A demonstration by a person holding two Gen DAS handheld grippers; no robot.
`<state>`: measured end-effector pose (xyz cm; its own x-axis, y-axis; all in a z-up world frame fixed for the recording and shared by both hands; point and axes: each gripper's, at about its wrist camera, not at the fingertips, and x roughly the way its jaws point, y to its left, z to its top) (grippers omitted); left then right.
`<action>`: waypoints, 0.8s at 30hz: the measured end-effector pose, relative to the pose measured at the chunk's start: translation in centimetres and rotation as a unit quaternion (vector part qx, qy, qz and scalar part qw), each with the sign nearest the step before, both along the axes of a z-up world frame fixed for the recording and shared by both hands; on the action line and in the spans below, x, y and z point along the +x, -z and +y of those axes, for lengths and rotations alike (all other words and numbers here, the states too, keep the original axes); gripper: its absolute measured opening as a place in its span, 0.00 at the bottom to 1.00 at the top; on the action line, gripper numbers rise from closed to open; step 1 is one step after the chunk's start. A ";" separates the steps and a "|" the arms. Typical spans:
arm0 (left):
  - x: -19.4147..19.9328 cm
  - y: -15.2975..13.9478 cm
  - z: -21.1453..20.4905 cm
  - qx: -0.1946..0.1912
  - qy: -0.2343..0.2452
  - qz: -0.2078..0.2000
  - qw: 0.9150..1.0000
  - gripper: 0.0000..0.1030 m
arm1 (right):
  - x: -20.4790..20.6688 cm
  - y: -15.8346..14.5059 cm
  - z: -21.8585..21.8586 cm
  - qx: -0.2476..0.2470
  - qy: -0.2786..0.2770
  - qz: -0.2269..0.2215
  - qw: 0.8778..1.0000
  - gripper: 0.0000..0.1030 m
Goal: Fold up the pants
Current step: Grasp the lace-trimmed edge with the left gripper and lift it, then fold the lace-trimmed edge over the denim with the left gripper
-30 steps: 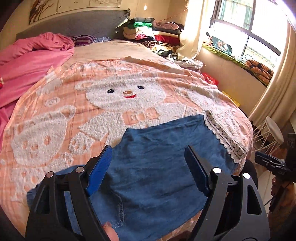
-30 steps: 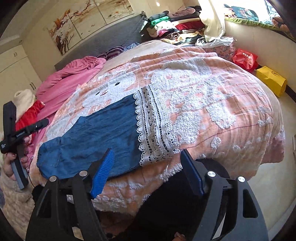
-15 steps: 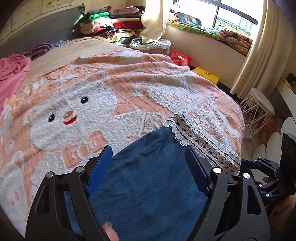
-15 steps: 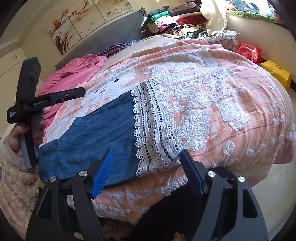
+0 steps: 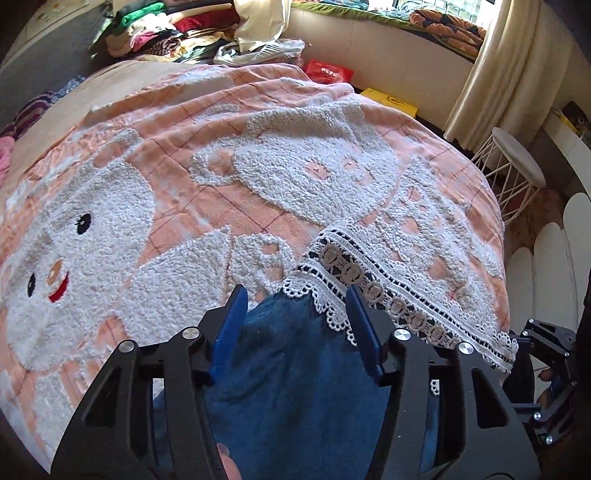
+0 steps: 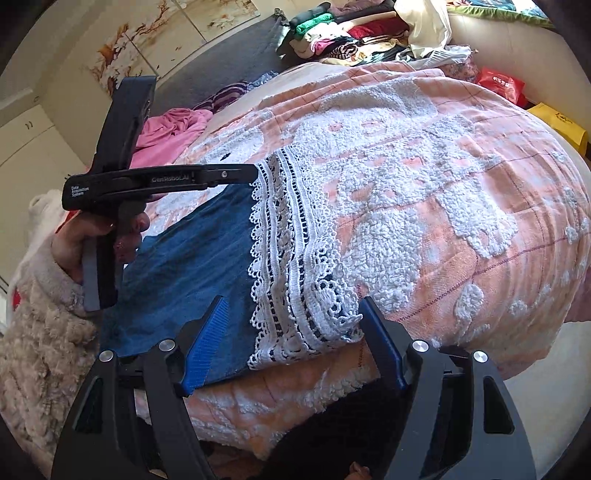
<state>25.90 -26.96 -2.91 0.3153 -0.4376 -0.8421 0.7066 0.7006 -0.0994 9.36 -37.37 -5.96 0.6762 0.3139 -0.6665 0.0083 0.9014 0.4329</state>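
Blue denim pants (image 5: 295, 369) (image 6: 192, 258) with a white lace hem (image 5: 369, 277) (image 6: 291, 258) lie flat on a peach bear-pattern blanket (image 5: 221, 184) (image 6: 443, 184). My left gripper (image 5: 295, 301) points steeply down over the hem's far corner. Its jaws are closing, with denim and lace between the pads, which are not pressing on the cloth. From the right wrist it shows side-on as the left gripper (image 6: 251, 171), held by a hand. My right gripper (image 6: 293, 306) straddles the hem's near corner at the bed edge, jaws closing around the lace without gripping it.
Folded clothes (image 5: 166, 29) (image 6: 351, 29) are piled at the bed's far end, with a pink quilt (image 6: 166, 129) on the left. Beside the bed are a white wire stool (image 5: 517, 166), a red bag (image 5: 328, 70), a yellow box (image 6: 561, 122) and a curtain (image 5: 498, 55).
The left gripper swept along the pants to the lace hem's far corner, dipped lower and narrowed its jaws. The right gripper sank slightly toward the near hem corner and narrowed a little.
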 end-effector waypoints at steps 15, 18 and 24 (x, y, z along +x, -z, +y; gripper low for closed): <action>1.7 2.0 -2.0 -0.001 0.048 0.048 0.998 0.28 | 1.3 0.2 -0.6 0.039 -0.027 -0.011 0.999 0.54; 2.0 2.2 -2.2 -0.006 0.060 0.056 0.997 0.31 | 1.8 0.6 -0.5 0.034 -0.027 0.000 0.999 0.53; 1.2 2.8 -3.0 0.005 0.059 0.030 0.998 0.35 | 2.7 0.8 -0.2 0.031 -0.027 0.011 0.999 0.53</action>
